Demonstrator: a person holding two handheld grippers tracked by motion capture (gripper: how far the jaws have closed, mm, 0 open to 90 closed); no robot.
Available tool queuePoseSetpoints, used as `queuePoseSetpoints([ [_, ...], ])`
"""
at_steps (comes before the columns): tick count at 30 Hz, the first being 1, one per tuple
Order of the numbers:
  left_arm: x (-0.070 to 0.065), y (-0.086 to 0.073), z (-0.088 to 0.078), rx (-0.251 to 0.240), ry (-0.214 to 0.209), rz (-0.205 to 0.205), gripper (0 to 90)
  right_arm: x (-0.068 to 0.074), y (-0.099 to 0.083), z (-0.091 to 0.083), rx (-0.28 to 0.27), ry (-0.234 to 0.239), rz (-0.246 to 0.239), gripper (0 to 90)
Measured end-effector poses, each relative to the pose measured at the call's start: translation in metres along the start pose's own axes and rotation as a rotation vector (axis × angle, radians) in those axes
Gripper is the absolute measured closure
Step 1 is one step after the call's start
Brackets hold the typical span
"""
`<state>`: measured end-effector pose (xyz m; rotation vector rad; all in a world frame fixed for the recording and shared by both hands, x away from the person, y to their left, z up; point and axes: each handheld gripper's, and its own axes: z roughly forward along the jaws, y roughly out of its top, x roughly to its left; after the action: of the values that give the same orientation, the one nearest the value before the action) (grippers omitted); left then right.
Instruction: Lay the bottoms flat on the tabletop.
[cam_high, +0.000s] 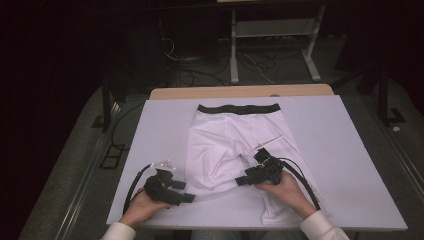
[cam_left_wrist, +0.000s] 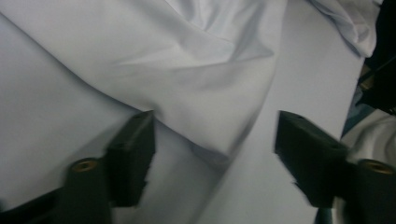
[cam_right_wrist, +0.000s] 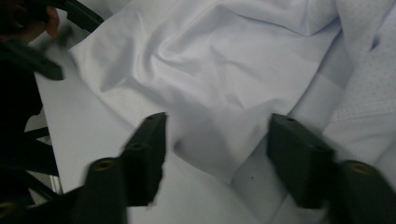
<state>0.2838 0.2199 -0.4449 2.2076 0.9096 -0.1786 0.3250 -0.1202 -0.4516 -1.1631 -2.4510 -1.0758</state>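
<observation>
Hand-held gripper straddling shorts, table

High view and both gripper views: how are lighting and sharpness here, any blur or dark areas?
High view: the white table and white shorts are evenly lit and fairly sharp, while the room behind is nearly black. Left gripper view: soft, with the jaws' edges smeared and the cloth grey-blue and shadowed in its folds. Right gripper view: likewise soft, dim at the left edge, folds of cloth shaded.
</observation>
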Motion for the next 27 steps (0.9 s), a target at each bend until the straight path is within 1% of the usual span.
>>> queuePoseSetpoints([
  [1, 0.001, 0.002, 0.002, -0.001, 0.002, -0.008, 49.8, -0.002, 0.001, 0.002, 0.01, 0.02, 0.008, 56.2],
  [3, 0.003, 0.004, 0.004, 0.006, 0.021, -0.006, 65.6, -0.007, 0.003, 0.004, 0.004, 0.03, 0.027, 70.3],
  [5, 0.001, 0.008, 0.005, 0.004, 0.052, 0.012, 76.6, -0.01, 0.005, 0.004, -0.004, 0.036, 0.044, 79.5],
  [6, 0.001, 0.009, 0.004, 0.001, 0.067, 0.025, 82.0, -0.011, 0.005, 0.004, -0.013, 0.041, 0.046, 82.6],
  [7, 0.0, 0.011, 0.003, -0.012, 0.083, 0.03, 84.9, -0.012, 0.006, 0.003, -0.02, 0.049, 0.05, 84.0],
  [9, 0.0, 0.016, -0.002, -0.05, 0.113, 0.028, 86.3, -0.011, 0.008, 0.002, -0.03, 0.05, 0.042, 85.3],
  [12, 0.004, 0.022, -0.009, -0.101, 0.137, -0.002, 86.3, -0.011, 0.015, -0.002, -0.056, 0.046, 0.036, 85.8],
  [14, 0.01, 0.027, -0.012, -0.13, 0.133, -0.026, 86.3, -0.012, 0.022, -0.005, -0.081, 0.041, 0.04, 86.0],
  [17, 0.017, 0.033, -0.016, -0.165, 0.143, -0.051, 86.3, -0.015, 0.037, -0.009, -0.113, 0.028, 0.045, 86.0],
  [20, 0.026, 0.038, -0.018, -0.189, 0.147, -0.08, 86.3, -0.019, 0.052, -0.011, -0.133, 0.01, 0.054, 85.9],
  [21, 0.03, 0.039, -0.017, -0.195, 0.151, -0.091, 86.3, -0.021, 0.056, -0.01, -0.135, 0.004, 0.054, 85.9],
  [22, 0.034, 0.04, -0.016, -0.198, 0.156, -0.102, 86.3, -0.023, 0.061, -0.009, -0.134, -0.003, 0.064, 85.9],
  [27, 0.057, 0.042, -0.007, -0.207, 0.172, -0.168, 86.7, -0.035, 0.076, 0.005, -0.124, -0.039, 0.091, 85.9],
])
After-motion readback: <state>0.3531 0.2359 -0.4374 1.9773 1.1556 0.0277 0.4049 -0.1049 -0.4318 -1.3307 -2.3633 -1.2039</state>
